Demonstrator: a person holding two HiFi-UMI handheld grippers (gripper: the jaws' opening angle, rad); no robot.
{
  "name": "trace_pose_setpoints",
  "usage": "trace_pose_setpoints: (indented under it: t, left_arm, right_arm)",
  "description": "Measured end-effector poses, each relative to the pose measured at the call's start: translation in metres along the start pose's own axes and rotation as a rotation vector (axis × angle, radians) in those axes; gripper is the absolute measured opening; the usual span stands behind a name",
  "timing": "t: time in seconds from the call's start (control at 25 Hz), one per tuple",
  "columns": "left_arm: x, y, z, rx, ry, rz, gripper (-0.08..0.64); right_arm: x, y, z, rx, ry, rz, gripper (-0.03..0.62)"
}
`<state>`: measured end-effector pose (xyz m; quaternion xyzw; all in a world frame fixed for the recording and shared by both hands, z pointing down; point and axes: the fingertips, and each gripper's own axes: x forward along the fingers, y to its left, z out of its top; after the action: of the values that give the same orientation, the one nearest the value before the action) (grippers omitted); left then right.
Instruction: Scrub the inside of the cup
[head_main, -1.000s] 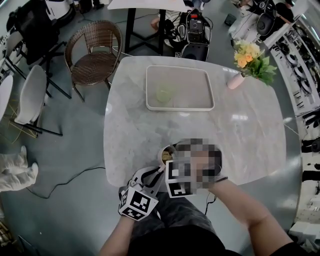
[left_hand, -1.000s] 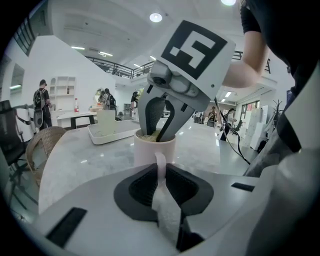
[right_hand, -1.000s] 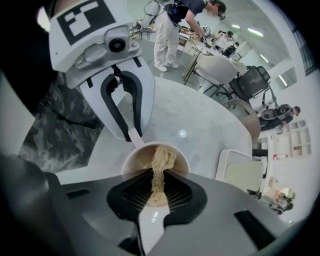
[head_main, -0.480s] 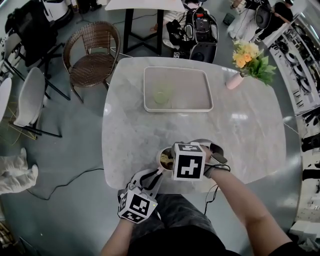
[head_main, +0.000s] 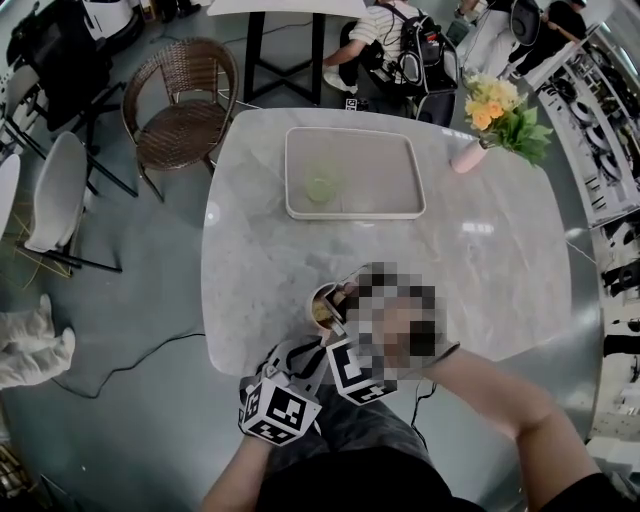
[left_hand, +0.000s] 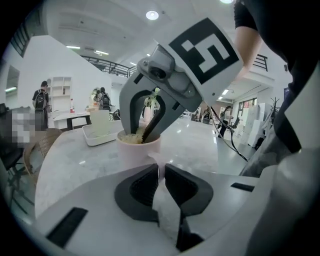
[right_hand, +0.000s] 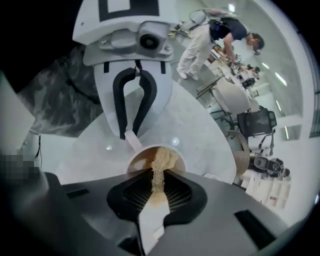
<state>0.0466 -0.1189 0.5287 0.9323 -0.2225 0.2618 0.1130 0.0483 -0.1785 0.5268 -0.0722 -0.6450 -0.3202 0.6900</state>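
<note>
Head view: cup (head_main: 320, 303) mostly hiding under R gripper (right_hand: 157, 172). L gripper (left_hand: 161, 168) jaws, just been closing, pinching handle (left_hand: 166, 210); R's jaws gripping sponge (right_hand: 161, 161), rolled since before.

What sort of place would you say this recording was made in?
Probably a large open indoor hall, something like a café-style lounge or shared workspace: a marble-topped table carries a tray and a vase of flowers, a wicker chair stands beside it, and a person with a backpack is nearby.
</note>
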Motion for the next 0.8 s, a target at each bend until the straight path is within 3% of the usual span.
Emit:
trace_pose_setpoints:
  t: [0.08, 0.2, 0.32, 0.44, 0.52, 0.68, 0.8]
  left_arm:
    - [-0.001, 0.001, -0.001, -0.006, 0.002, 0.015, 0.052]
    - [-0.005, 0.006, -0.002, -0.012, 0.006, 0.043, 0.052]
    - [-0.007, 0.013, -0.002, -0.016, 0.014, 0.072, 0.052]
    - [-0.01, 0.019, -0.004, -0.023, 0.031, 0.094, 0.052]
    - [-0.011, 0.02, -0.004, -0.021, 0.046, 0.093, 0.052]
    - [-0.011, 0.018, -0.005, -0.009, 0.052, 0.072, 0.052]
    - [-0.011, 0.017, -0.005, -0.008, 0.052, 0.067, 0.052]
  right_arm:
    - [0.004, 0.002, 0.001, -0.033, 0.011, 0.025, 0.063]
    - [0.008, 0.006, 0.0, 0.046, 0.004, 0.112, 0.063]
    - [0.008, 0.013, 0.002, 0.179, -0.031, 0.263, 0.063]
    - [-0.003, 0.023, 0.009, 0.225, -0.084, 0.418, 0.063]
    - [-0.012, 0.027, 0.012, 0.259, -0.124, 0.475, 0.063]
    - [-0.023, 0.016, 0.009, 0.342, -0.183, 0.43, 0.063]
    - [-0.015, 0.009, 0.004, 0.273, -0.149, 0.306, 0.063]
